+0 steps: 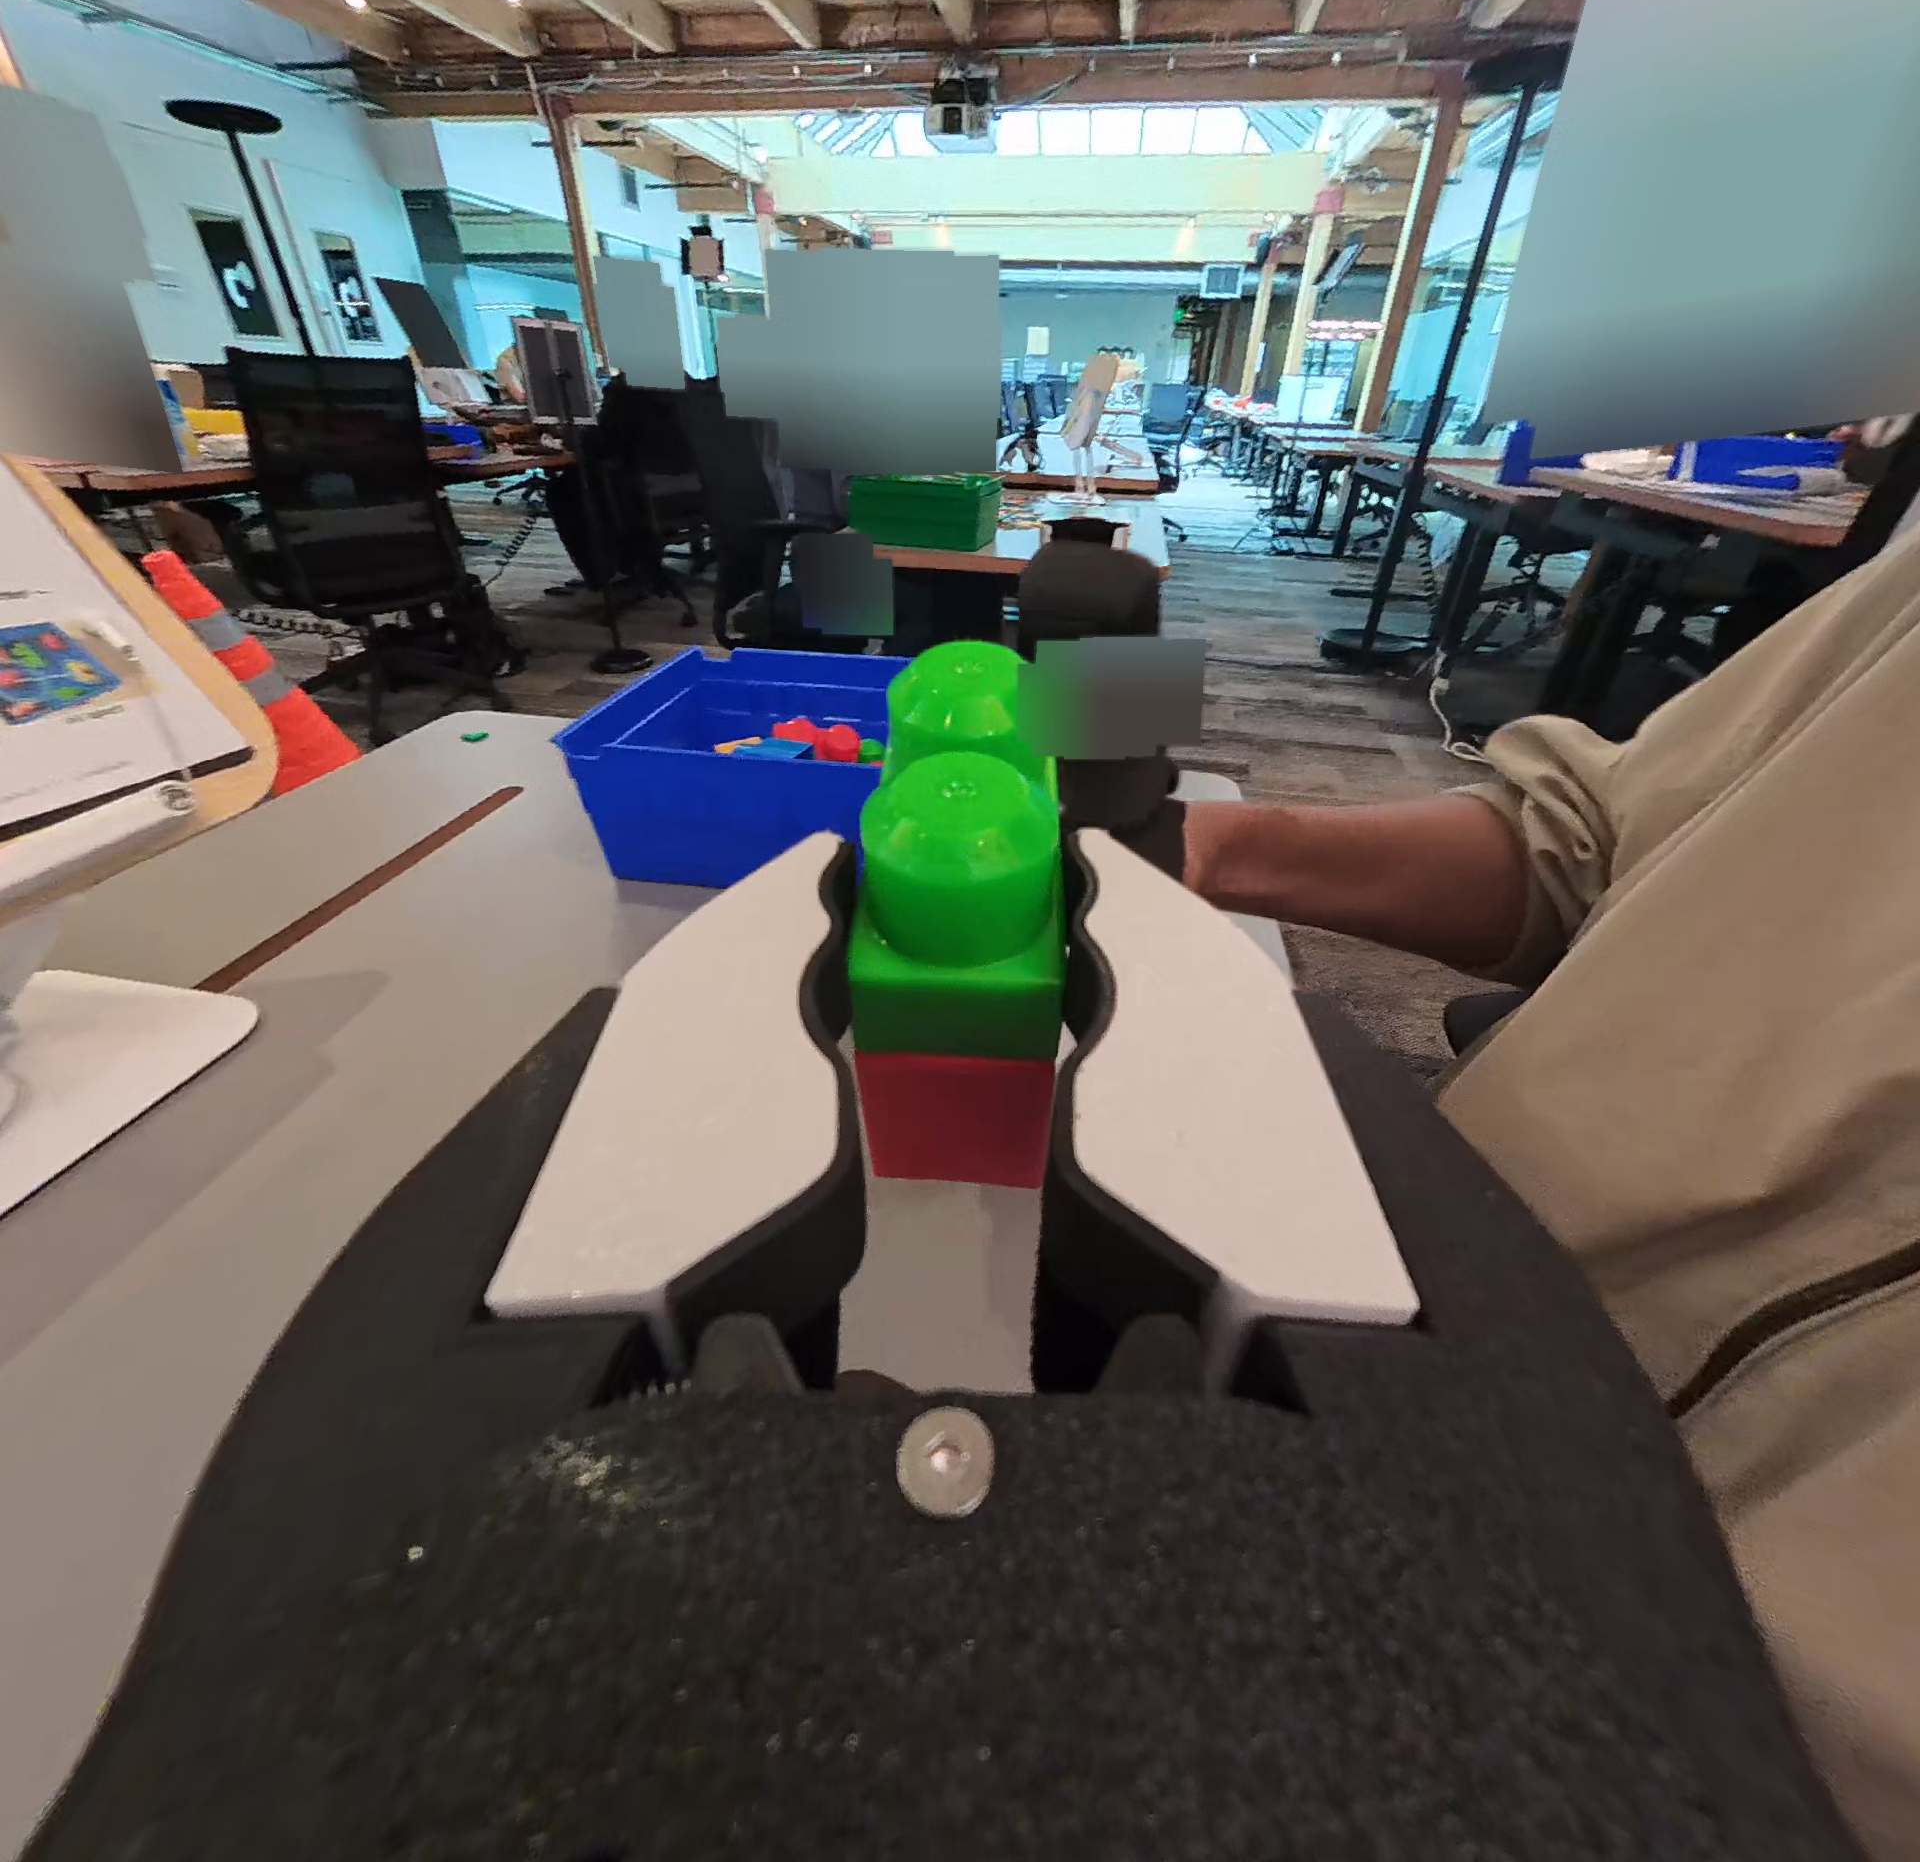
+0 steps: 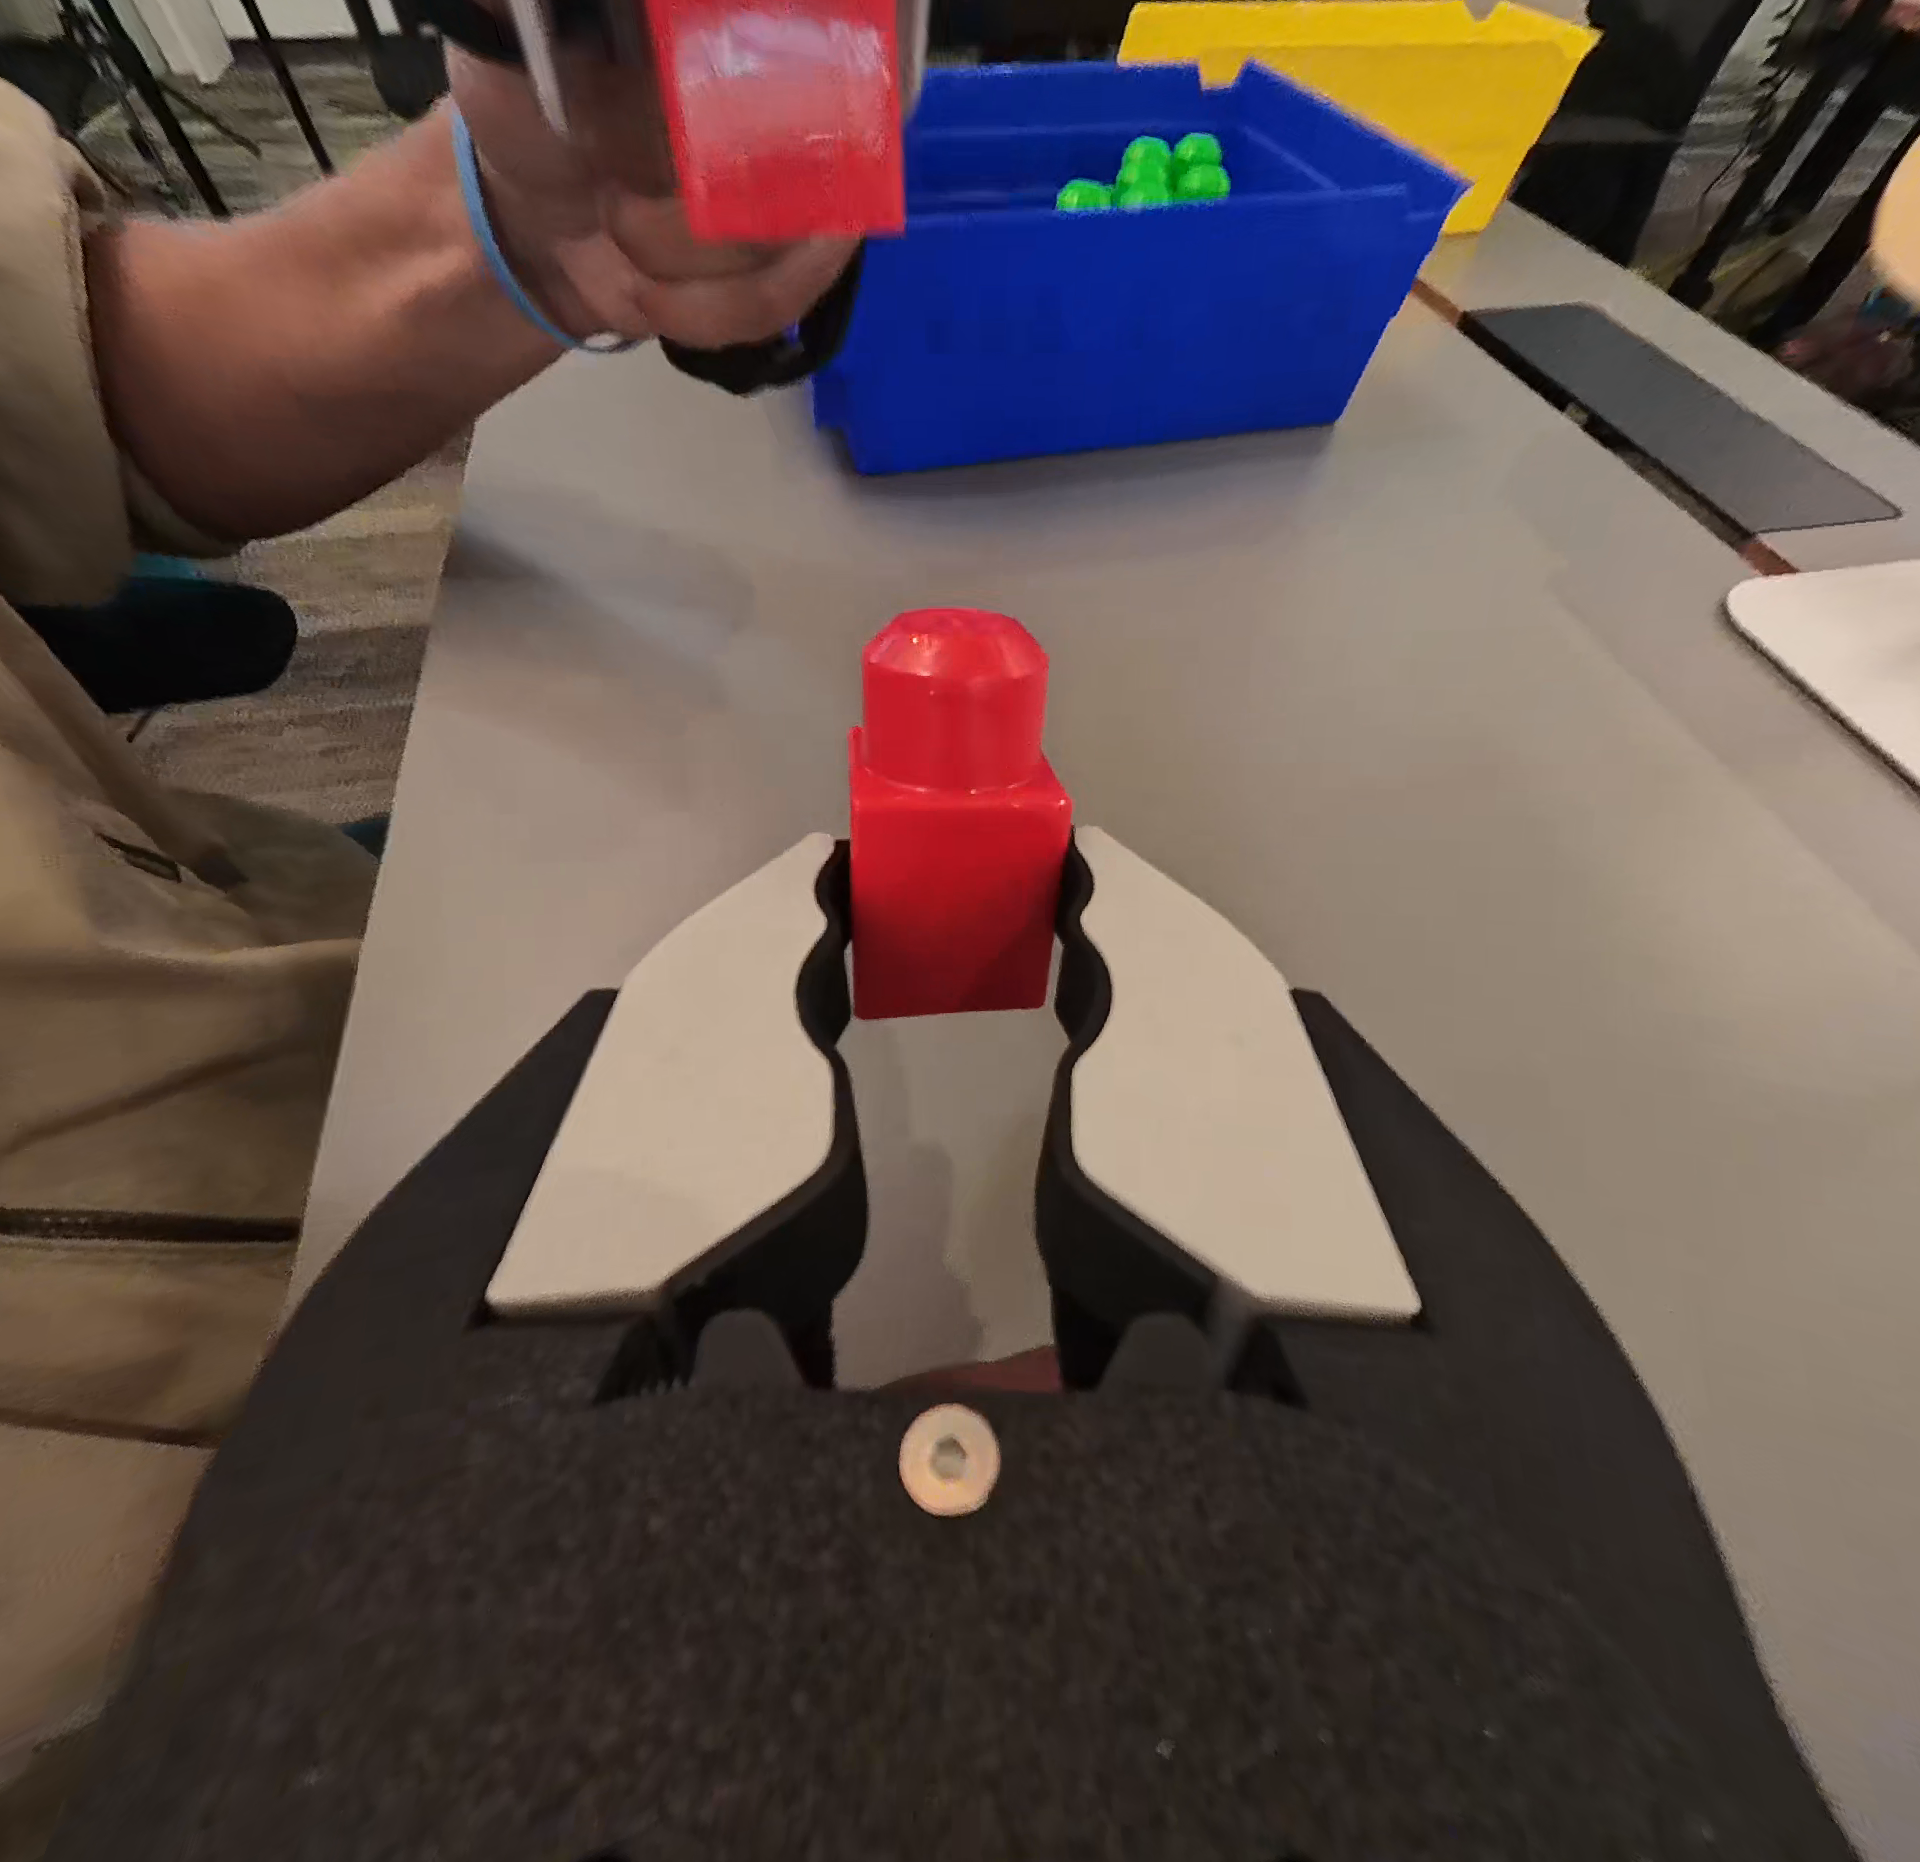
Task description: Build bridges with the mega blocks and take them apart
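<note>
In the left wrist view my left gripper (image 1: 956,862) is shut on a green two-stud block (image 1: 956,971) with a red block (image 1: 954,1116) stuck under it, held above the grey table (image 1: 312,1033). In the right wrist view my right gripper (image 2: 958,862) is shut on a red one-stud block (image 2: 956,877), upright over the table (image 2: 1351,773). The left gripper's red block (image 2: 779,98) shows blurred at the top of that view, raised in a person's hand (image 2: 623,243), apart from my red block.
A blue bin (image 1: 686,804) with several coloured blocks stands ahead on the table; in the right wrist view the blue bin (image 2: 1122,337) holds green blocks (image 2: 1153,176), with a yellow bin (image 2: 1382,67) behind. An orange cone (image 1: 260,669) stands left. A black mat (image 2: 1662,410) lies right. Across from one pair of fingers to the other is roughly 12 cm.
</note>
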A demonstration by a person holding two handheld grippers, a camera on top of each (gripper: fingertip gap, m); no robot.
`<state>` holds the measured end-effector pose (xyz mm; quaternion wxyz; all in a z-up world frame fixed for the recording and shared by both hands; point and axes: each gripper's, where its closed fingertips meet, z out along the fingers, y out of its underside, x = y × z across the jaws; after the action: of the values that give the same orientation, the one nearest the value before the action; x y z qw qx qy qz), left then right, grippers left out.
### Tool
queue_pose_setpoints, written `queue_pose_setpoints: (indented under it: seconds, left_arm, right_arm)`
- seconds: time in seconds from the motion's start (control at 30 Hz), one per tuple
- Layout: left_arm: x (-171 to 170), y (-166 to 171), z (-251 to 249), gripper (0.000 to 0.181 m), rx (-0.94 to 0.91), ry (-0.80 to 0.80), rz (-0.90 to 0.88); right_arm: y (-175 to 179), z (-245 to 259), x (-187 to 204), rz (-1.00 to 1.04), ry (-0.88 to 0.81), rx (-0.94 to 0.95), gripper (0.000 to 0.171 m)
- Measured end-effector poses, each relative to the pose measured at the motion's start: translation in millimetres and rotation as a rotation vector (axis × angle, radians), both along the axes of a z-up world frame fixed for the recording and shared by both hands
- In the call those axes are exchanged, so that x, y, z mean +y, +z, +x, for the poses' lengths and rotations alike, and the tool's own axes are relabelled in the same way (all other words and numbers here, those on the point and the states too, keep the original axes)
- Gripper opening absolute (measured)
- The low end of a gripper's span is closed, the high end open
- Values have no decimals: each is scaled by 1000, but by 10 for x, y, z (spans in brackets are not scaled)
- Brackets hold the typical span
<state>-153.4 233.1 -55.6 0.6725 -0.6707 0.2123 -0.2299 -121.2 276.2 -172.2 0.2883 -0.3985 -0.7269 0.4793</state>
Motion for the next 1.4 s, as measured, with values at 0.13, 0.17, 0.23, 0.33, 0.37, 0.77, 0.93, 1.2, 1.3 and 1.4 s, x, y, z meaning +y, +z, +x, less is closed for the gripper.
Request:
queue_pose_setpoints:
  seconds: [0.13, 0.17, 0.23, 0.33, 0.37, 0.77, 0.93, 1.2, 1.3, 1.4]
  left_arm:
    - [51, -89, -247, 37, -4, 183, -30]
    - [46, -164, -312, 37, 23, 251, -39]
    - [16, -321, -482, 37, 42, 430, -72]
    - [-76, -604, -667, 37, 59, 676, -166]
    - [-123, -703, -730, 37, 90, 765, -204]
    - [-370, -1083, -660, 37, 57, 983, -278]
    - [-374, -1081, -667, 37, 76, 975, -277]
    - [-361, -1087, -596, 37, 60, 938, -277]
    - [-361, -1107, -570, 37, 59, 924, -284]
    - [-369, -1099, -572, 37, 62, 920, -287]
  right_arm:
    - [362, 0, 90, 45, -145, 104, 37]
    - [423, 14, 141, 49, -212, 122, 37]
    - [462, 72, 268, 72, -374, 147, 37]
    - [405, 215, 440, 74, -632, 178, 37]
    - [366, 278, 493, 68, -718, 188, 37]
    - [-28, 689, 656, -29, -1041, 200, 37]
    - [225, 857, 924, 28, -1069, 222, 37]
    - [369, 1459, 2877, 64, -1217, -87, 37]
    - [-66, 1555, 3291, 13, -1206, -328, 38]
    - [-392, 1586, 3395, 45, -1168, -503, 38]
